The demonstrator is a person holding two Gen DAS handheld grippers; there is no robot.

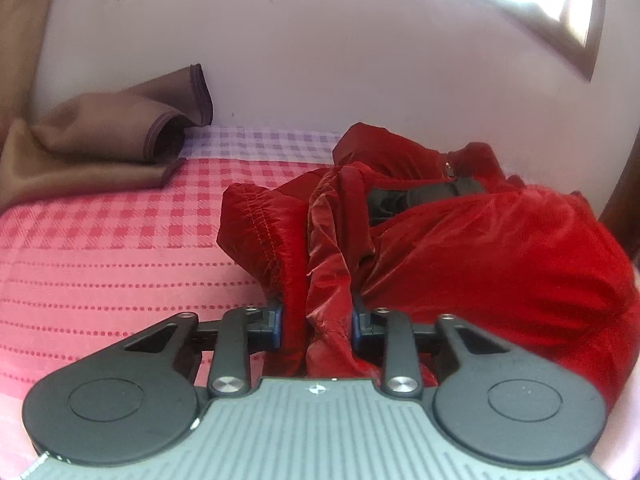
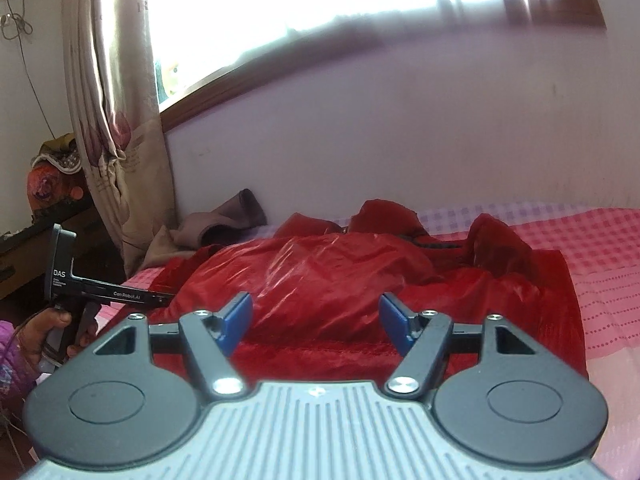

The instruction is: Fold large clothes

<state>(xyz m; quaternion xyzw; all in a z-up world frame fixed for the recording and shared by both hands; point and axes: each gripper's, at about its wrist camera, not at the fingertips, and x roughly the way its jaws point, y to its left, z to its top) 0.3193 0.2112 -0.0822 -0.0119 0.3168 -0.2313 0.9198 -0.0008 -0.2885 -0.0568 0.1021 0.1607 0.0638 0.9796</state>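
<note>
The left gripper point(image 1: 318, 326), nearest its wrist camera, has its blue pads pressed from both sides on a bunched fold of the red jacket point(image 1: 460, 248), the jaws drawn in close around the fabric. The jacket lies crumpled on a bed under a pink checked sheet point(image 1: 112, 240), heaped to the right of centre in this view, with a stitched hem standing up just beyond the pads and a black lining showing near its zip. A brown cloth point(image 1: 100, 140) sits rumpled at the far left of the bed against the pale wall point(image 1: 320, 60), well apart from the jacket.

In the right wrist view, the right gripper point(image 2: 316, 320) stands with its jaws spread wide and nothing between its blue pads; the shiny jacket spreads across the bed beyond them, its near hem lying just past the fingertips. At the left edge of this view a person's hand point(image 2: 48, 332) grips the handle of the left gripper, whose black bar reaches to the jacket's left side. A flowered curtain point(image 2: 112, 120) hangs beside a bright window point(image 2: 320, 0) above the bed.
</note>
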